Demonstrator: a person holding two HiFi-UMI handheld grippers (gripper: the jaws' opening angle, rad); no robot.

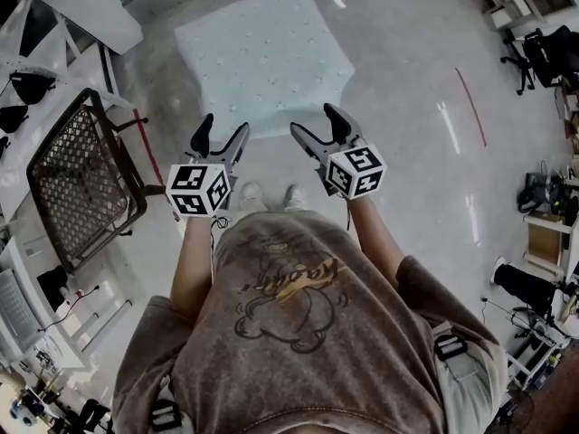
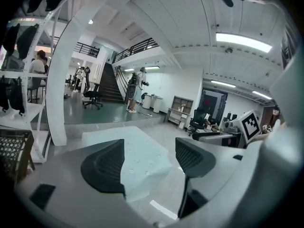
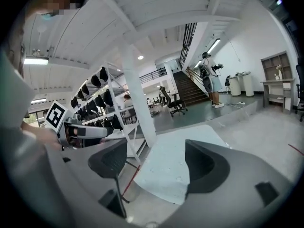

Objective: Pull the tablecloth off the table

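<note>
A pale blue tablecloth (image 1: 262, 57) drapes over a small table straight ahead of me, and its near edge hangs down. My left gripper (image 1: 224, 127) is held just short of that edge's left part, jaws open, nothing between them. By the right part of the edge, my right gripper (image 1: 315, 119) is also open and empty. The left gripper view shows the tablecloth (image 2: 142, 158) beyond the spread jaws, apart from the pads. In the right gripper view the tablecloth (image 3: 166, 167) likewise lies past the open jaws, untouched.
A black mesh folding frame (image 1: 77, 174) leans at the left beside white shelving (image 1: 36, 52). Office chairs and clutter (image 1: 543, 52) stand at the far right. A red line (image 1: 470, 107) marks the grey floor. A white pillar (image 2: 61, 80) rises left of the table.
</note>
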